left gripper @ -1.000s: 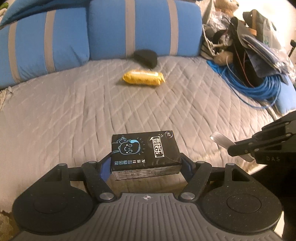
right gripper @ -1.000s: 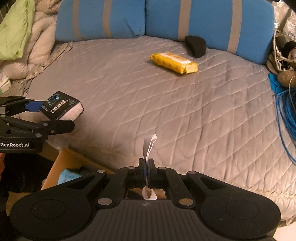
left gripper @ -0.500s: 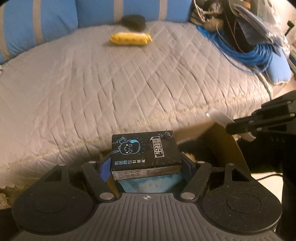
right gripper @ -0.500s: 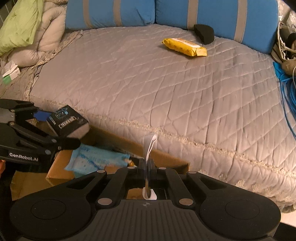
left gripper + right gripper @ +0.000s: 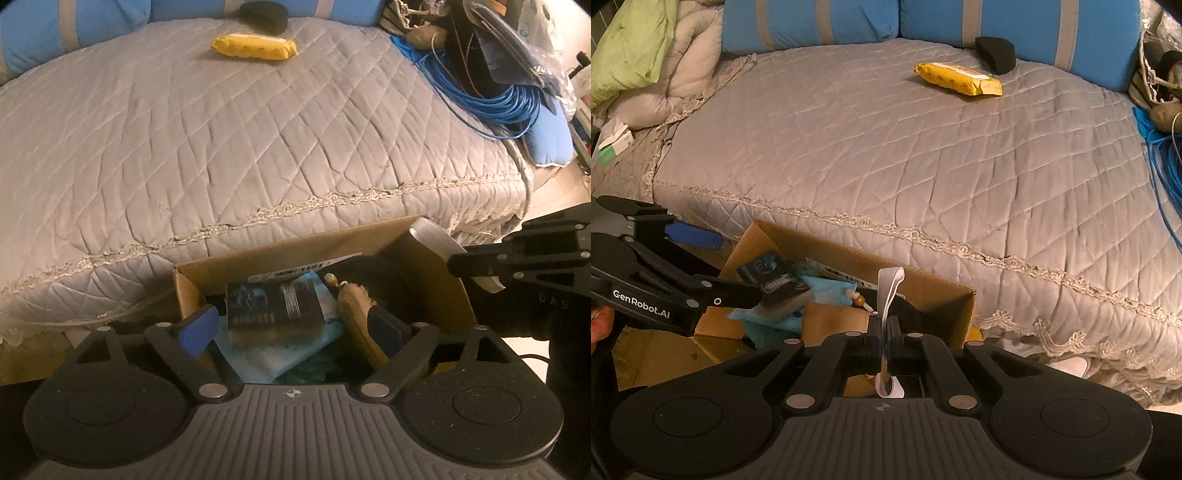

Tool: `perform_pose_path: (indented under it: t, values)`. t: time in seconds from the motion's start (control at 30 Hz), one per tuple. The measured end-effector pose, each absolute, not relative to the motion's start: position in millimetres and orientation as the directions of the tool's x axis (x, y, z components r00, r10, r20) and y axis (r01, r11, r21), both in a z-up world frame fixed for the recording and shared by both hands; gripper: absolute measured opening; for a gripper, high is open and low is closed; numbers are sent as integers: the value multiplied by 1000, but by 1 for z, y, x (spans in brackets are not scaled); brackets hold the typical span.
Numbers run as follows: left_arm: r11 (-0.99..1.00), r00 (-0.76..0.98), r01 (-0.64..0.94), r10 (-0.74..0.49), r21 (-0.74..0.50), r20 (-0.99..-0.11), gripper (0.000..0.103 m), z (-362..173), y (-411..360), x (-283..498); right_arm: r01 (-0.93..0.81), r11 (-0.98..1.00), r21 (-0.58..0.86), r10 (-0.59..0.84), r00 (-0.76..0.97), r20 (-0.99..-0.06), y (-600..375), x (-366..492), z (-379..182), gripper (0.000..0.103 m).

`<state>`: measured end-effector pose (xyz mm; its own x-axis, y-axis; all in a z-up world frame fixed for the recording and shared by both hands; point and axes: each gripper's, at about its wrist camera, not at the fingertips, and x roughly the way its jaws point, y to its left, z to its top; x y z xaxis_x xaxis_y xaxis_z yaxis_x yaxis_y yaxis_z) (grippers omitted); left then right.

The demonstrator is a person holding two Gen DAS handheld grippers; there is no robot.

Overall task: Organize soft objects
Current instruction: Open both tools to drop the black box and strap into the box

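Note:
My left gripper (image 5: 291, 328) is open above the cardboard box (image 5: 258, 258) at the foot of the bed. The black tissue pack (image 5: 273, 302) is free of my fingers and blurred, over a light blue pack (image 5: 291, 350) inside the box; it also shows in the right wrist view (image 5: 774, 280). My right gripper (image 5: 885, 328) is shut on a white strap (image 5: 889, 284), held over the box's right side (image 5: 956, 306). A yellow wipes pack (image 5: 958, 78) and a black soft object (image 5: 995, 54) lie far back on the grey quilt (image 5: 886, 147).
Blue cushions (image 5: 1015, 26) line the back of the bed. A coil of blue cable (image 5: 491, 99) and bags crowd the right side. A beige blanket and a green cloth (image 5: 631, 48) lie at the left. A small wooden beaded item (image 5: 351, 299) is in the box.
My left gripper moved back from the bed to over the box, then opened and let go of the black tissue pack, which dropped into the box. My right gripper kept its grip on the strap.

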<state>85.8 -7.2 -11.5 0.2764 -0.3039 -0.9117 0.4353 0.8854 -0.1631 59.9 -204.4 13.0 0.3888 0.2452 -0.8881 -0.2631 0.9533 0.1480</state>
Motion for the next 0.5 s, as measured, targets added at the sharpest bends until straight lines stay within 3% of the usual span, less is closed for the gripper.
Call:
perform_pose_path:
  t: [0.33, 0.37, 0.4, 0.43, 0.5]
  values:
    - [906, 290, 384, -302, -179, -908, 88, -9, 1, 89, -276, 945, 172, 269, 362, -893, -201, 60, 10, 6]
    - [906, 291, 384, -303, -179, -907, 88, -8, 0, 89, -282, 942, 183, 279, 355, -892, -200, 61, 10, 12]
    - [905, 292, 385, -304, -180, -907, 88, -8, 0, 89, -284, 940, 187, 283, 351, -892, -198, 61, 9, 30]
    - [905, 292, 386, -305, -180, -906, 88, -8, 0, 88, -289, 939, 185, 284, 353, -891, -197, 61, 10, 41]
    - [905, 293, 387, -304, -178, -907, 88, -8, 0, 88, -293, 940, 175, 280, 372, -885, -196, 60, 12, 78]
